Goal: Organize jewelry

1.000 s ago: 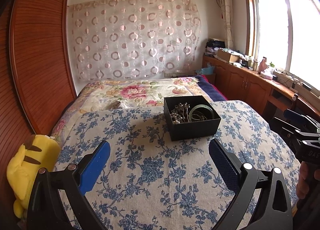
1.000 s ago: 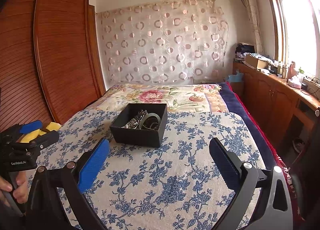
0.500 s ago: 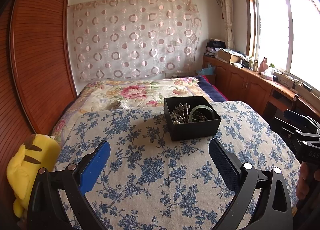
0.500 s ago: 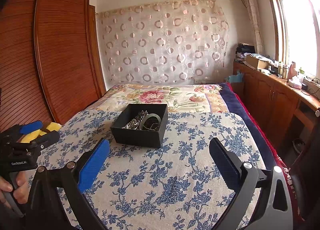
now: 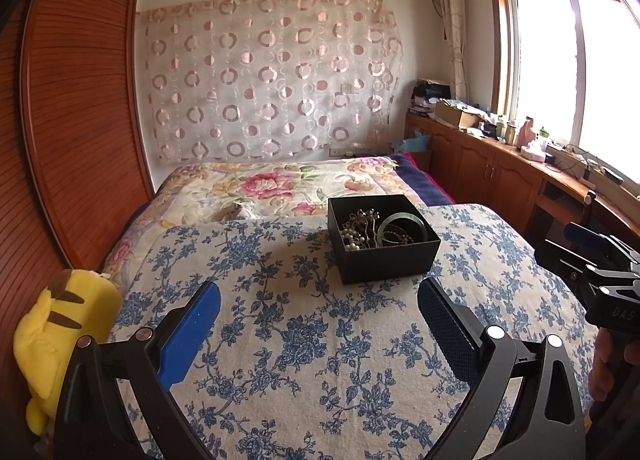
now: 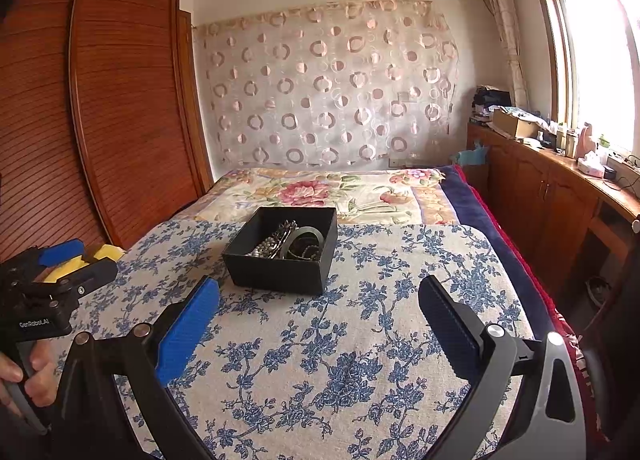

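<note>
A black open box (image 5: 386, 264) stands on the blue-flowered bedspread (image 5: 280, 340), ahead and a little right of my left gripper (image 5: 318, 308). It holds a tangle of bead and chain jewelry (image 5: 358, 226) and a pale green bangle (image 5: 402, 226). In the right wrist view the box (image 6: 276, 274) is ahead and left of centre, with the jewelry (image 6: 276, 242) inside. My right gripper (image 6: 318, 308) is open and empty, short of the box. My left gripper is open and empty too.
A yellow plush toy (image 5: 60, 324) lies at the bed's left edge beside a wooden wardrobe (image 5: 72, 140). A floral quilt (image 5: 280, 188) covers the far half of the bed. Wooden cabinets (image 6: 552, 196) with clutter run along the right under the window.
</note>
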Demonstrator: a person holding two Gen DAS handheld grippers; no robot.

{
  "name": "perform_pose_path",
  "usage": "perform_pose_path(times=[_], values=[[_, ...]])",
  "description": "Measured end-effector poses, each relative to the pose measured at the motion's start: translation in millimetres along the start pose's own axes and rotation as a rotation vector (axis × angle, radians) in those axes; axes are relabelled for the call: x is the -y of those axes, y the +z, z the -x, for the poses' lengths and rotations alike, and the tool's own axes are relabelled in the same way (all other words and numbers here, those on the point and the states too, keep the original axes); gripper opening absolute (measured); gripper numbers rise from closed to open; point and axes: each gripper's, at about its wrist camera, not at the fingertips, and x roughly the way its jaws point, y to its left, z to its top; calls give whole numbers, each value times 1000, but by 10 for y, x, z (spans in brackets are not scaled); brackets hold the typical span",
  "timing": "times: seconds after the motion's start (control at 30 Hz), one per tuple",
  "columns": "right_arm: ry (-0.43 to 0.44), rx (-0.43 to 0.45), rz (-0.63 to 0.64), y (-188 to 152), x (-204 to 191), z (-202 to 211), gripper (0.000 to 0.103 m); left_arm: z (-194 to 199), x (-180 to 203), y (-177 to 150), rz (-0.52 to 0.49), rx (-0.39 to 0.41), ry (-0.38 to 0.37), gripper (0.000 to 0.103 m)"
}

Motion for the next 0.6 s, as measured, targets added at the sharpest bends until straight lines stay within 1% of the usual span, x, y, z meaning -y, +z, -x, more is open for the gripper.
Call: perform_pose_path(times=[0.6], values=[[3, -3, 0, -15, -22, -30, 100, 37, 3, 4, 3, 0, -6, 95]])
